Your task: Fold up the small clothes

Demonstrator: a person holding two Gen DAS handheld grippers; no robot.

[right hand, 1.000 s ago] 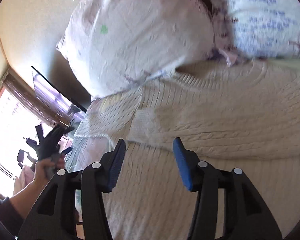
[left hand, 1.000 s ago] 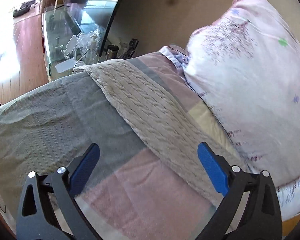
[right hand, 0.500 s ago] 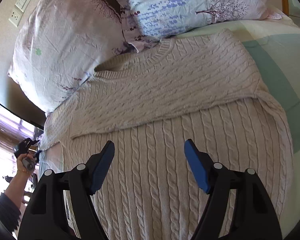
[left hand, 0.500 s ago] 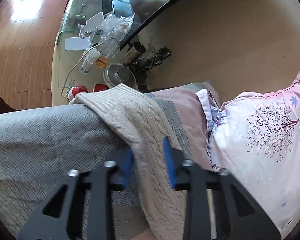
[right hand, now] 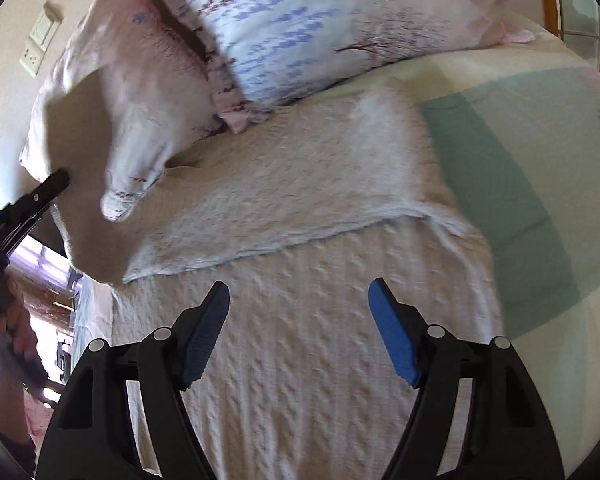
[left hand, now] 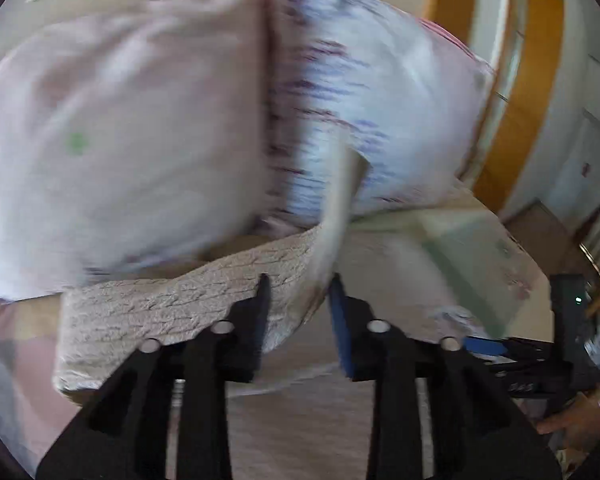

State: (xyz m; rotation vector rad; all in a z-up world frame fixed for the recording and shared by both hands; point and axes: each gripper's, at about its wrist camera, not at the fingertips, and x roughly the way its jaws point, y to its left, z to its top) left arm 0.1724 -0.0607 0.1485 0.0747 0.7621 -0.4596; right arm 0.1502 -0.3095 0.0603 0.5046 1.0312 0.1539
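A cream cable-knit sweater lies spread on the bed, with one sleeve folded across its chest. My left gripper is shut on the other sleeve and holds it lifted above the bed; this view is blurred. The sleeve's cuff end sticks up past the fingers. My right gripper is open and empty, hovering over the sweater's lower body. The left gripper shows at the left edge of the right wrist view.
Two floral pillows lie at the head of the bed against the wall. The bedspread has green and pale patches right of the sweater. A wooden bed frame stands at the far right. A wall socket is at upper left.
My left gripper closed on the left sleeve at the bed's edge, then lifted it and swung it toward the pillows. My right gripper opened wider and drew back over the sweater's body.
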